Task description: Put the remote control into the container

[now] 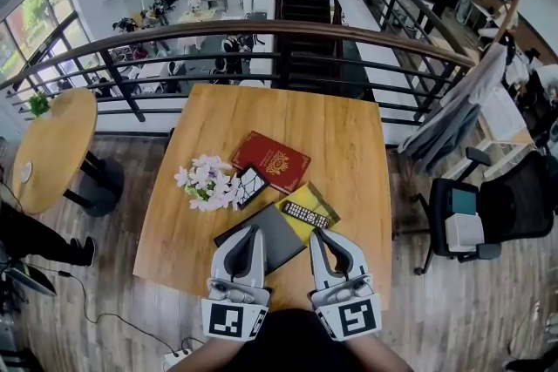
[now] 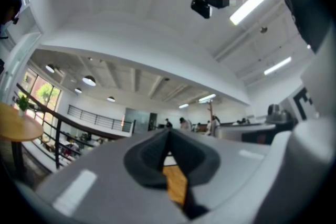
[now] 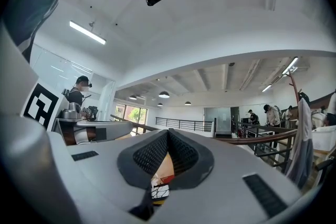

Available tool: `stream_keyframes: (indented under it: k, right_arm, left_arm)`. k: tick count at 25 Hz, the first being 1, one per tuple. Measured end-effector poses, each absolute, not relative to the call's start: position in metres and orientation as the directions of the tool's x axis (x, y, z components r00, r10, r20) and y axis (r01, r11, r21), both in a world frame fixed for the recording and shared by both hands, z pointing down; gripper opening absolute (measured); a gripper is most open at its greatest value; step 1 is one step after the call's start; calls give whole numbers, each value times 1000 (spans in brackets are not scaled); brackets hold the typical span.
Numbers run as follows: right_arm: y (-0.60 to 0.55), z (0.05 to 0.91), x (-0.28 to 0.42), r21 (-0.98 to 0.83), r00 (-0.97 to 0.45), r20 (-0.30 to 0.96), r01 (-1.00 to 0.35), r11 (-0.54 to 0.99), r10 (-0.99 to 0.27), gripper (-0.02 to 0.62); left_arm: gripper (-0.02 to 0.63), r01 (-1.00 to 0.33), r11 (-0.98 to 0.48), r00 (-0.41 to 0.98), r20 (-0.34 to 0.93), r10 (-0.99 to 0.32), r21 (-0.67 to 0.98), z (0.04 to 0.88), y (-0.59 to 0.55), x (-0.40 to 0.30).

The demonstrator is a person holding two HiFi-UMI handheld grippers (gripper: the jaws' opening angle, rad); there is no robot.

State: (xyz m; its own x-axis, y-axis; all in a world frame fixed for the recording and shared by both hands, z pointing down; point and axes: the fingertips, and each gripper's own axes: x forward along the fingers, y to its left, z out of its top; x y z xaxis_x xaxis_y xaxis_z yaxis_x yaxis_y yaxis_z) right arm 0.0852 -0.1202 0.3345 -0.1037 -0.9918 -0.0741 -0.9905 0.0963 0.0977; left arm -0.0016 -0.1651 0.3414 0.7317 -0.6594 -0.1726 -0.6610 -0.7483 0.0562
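In the head view a black remote control [image 1: 306, 214] lies across a flat yellow container [image 1: 310, 198] on the wooden table [image 1: 349, 144]; I cannot tell how deep the container is. My right gripper [image 1: 317, 233] sits just on the near side of the remote, jaws shut and empty. My left gripper [image 1: 254, 231] hovers over a dark grey notebook [image 1: 268, 244], also shut with nothing in it. The left gripper [image 2: 169, 136] and right gripper [image 3: 168, 134] views point upward at the ceiling, each showing its pads pressed together.
On the table beyond the container lie a red book [image 1: 272, 159], a bunch of pale flowers [image 1: 204, 183] and a black-and-white patterned card [image 1: 248, 185]. A railing [image 1: 261, 35] runs behind the table. A round table [image 1: 52, 144] stands left, an office chair [image 1: 475, 213] right.
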Motion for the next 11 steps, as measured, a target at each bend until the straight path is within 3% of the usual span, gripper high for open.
stream_keyframes:
  k: [11]
  right_arm:
    - [-123,337,77,111,-120,-72,-987,112,-990,18]
  left_arm:
    - [-5,-679,-729,715,-148,-683,86,348,-167,-13]
